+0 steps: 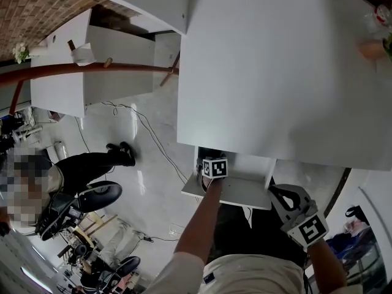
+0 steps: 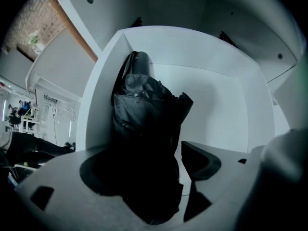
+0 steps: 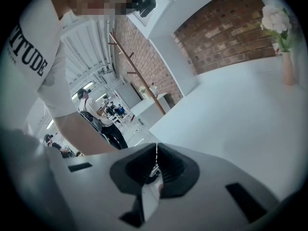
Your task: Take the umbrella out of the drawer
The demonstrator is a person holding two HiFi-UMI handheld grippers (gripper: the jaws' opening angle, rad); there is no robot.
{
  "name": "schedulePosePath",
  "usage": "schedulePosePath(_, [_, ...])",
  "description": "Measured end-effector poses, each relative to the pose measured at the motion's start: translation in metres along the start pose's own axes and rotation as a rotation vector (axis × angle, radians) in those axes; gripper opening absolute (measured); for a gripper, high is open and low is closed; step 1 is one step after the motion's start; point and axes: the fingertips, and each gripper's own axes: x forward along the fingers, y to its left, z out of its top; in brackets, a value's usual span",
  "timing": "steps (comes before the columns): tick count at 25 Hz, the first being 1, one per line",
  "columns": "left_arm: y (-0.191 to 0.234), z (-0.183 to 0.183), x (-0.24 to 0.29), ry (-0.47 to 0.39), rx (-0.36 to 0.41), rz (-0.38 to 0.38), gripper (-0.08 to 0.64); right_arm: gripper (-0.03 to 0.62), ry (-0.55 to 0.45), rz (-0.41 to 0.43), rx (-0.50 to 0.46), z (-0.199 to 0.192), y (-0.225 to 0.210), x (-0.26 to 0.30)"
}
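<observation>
Black pads [image 2: 202, 161] of the left gripper [image 2: 150, 171] stand wide apart with the folded black umbrella [image 2: 144, 114] between them, a gap showing at the right pad; contact at the left one is lost in shadow. The umbrella lies along the left wall of the open white drawer [image 2: 231, 100]. Beside the drawer, the right gripper [image 3: 155, 165] hangs with jaws pressed together, empty.

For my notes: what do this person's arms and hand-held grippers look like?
The left hand-held gripper and right hand-held gripper have pale grey plastic bodies with dark jaw pads. The left cube and right cube bear black-and-white square markers. Forearms are bare below a short, light-coloured sleeve; the T-shirt is white with black lettering.
</observation>
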Motion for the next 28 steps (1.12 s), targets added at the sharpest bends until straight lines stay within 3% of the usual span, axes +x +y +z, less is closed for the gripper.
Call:
schedulePosePath(10, [0.0, 0.017, 0.005, -0.128, 0.007, -0.051, 0.351, 0.029, 0.026, -0.003, 0.037, -0.017, -0.003, 0.003])
schedulePosePath(18, [0.0, 0.019, -0.006, -0.114, -0.049, -0.099, 0.289, 0.029, 0.012, -0.015, 0.013, -0.011, -0.004, 0.002])
schedulePosePath(28, [-0.032, 0.023, -0.046, -0.137, -0.092, -0.197, 0.278, 0.029, -0.006, -0.007, -0.034, 0.005, 0.007, -0.008])
